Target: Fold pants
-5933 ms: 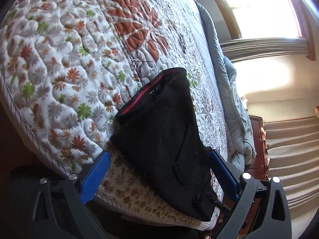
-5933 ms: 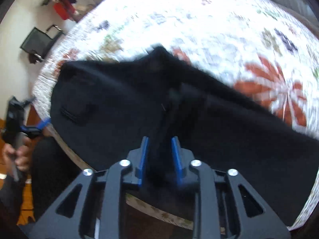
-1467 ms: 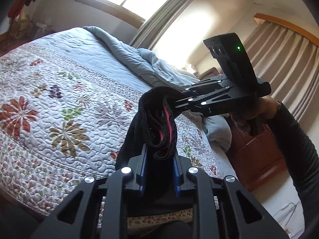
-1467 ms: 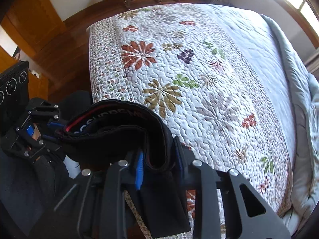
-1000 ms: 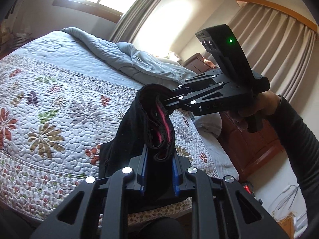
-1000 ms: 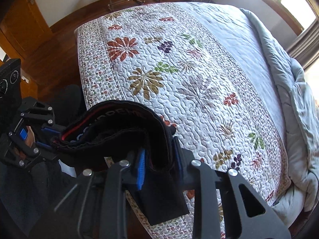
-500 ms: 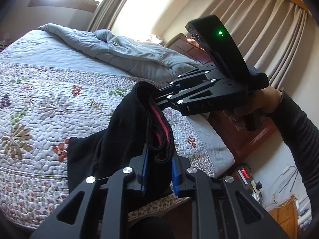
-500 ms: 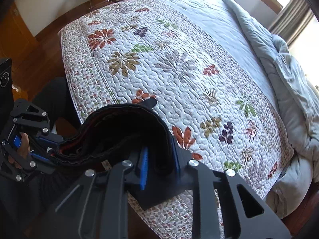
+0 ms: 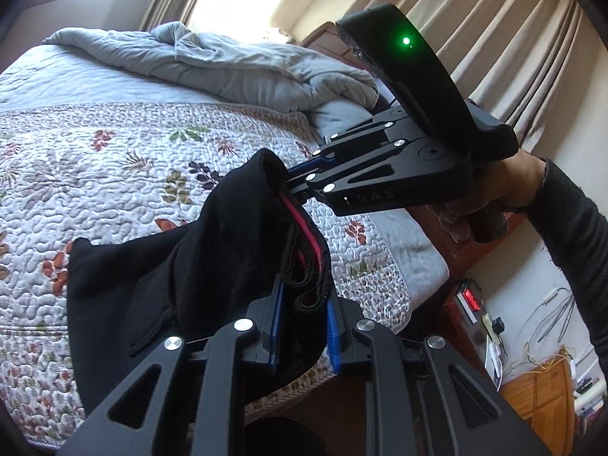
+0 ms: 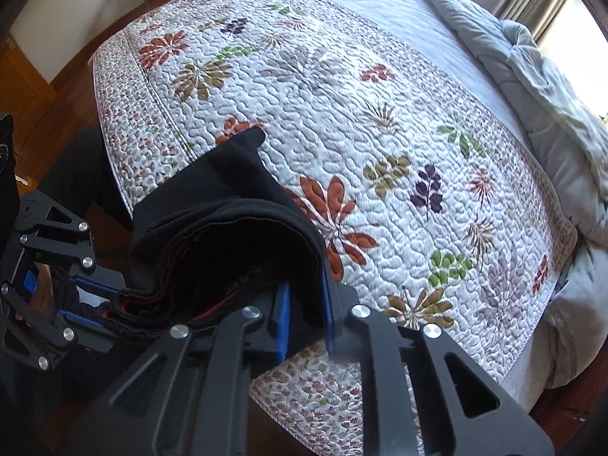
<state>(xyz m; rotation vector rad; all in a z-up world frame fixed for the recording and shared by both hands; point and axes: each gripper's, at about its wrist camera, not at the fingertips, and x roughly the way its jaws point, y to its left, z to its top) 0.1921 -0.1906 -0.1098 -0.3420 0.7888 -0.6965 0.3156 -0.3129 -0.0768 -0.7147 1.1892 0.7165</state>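
Your left hand-held gripper point(image 9: 302, 328) is clamped on the bunched waistband end of the black pants point(image 9: 182, 277); the red-lined band sits squeezed between its blue pads, with the rest of the cloth trailing forward and to its left, down onto the floral quilt point(image 9: 114, 174) of the bed. Your right hand-held gripper point(image 10: 306, 309) is likewise clamped on the other end of the same band, so the waistband arcs between the two grippers, off the bed. Ahead of the right one a dark corner of the pants lies on the quilt near the bed edge; the gray comforter point(image 10: 532, 87) is well apart, far forward and right. To do this step well, I'd say keep both grips firm, pull the band taut so the layers line up, then lower it forward onto the open quilt evenly, both ends together, so the hanging cloth lands flat rather than bunched. Watch the fabric dragging off the bed edge.
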